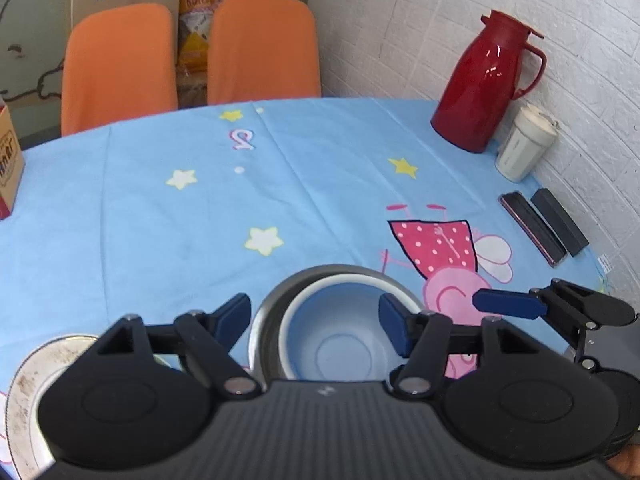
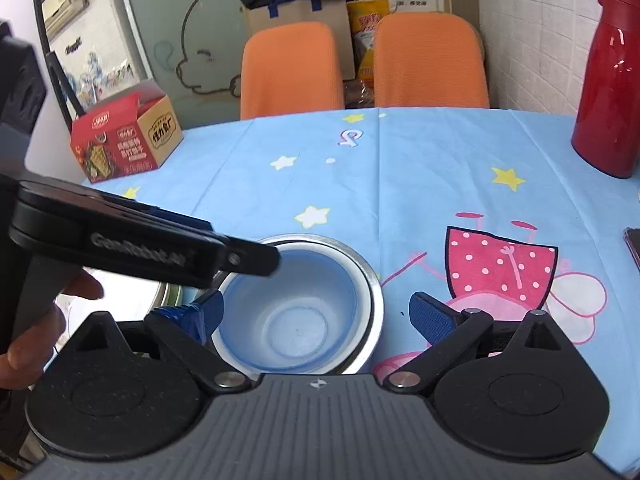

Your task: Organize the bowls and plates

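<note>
The nested bowls (image 1: 332,328) stand on the bench (image 1: 200,200) directly ahead of the left hand-held gripper (image 1: 316,328), which is nearer and released around them, while the right hand-held gripper (image 2: 316,320), also released, straddles their right rim.

On the table (image 1: 160,200), a plastic bowl (image 1: 336,336) sits inside a metal bowl (image 1: 384,280); a plate (image 1: 24,392) lies left of them.

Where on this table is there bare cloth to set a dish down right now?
The open stretch of tablecloth between the nested bowls and the orange chairs is free. Crowded: the right edge with red jug, white cup and dark cases; the plate fills the near left.
</note>
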{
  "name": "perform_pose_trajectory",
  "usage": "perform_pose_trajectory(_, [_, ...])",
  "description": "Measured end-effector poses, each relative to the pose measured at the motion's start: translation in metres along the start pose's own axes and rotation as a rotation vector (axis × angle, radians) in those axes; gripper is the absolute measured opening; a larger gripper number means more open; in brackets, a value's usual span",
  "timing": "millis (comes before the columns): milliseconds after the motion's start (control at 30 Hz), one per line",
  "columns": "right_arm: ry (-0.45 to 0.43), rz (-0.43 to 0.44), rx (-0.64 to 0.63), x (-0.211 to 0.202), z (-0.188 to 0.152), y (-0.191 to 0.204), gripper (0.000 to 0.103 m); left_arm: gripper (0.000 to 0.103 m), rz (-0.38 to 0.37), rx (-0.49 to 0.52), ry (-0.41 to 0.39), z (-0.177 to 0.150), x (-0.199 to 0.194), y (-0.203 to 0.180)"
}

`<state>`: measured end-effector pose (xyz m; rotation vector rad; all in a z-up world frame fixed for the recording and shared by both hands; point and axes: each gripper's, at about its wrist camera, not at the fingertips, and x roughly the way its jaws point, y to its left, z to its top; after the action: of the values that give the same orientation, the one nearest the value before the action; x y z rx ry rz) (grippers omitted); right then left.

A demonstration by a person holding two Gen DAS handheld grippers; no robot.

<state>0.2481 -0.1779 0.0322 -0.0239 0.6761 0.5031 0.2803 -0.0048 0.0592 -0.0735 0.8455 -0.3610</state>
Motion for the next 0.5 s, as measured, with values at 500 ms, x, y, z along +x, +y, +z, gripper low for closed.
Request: perform_pose_trajectory(500, [-0.219,-0.106,0.194,-0.014,-0.05,0.002,0.088,0.072,0.123,-0.093,-0.136,-0.04,-0.014,0.004])
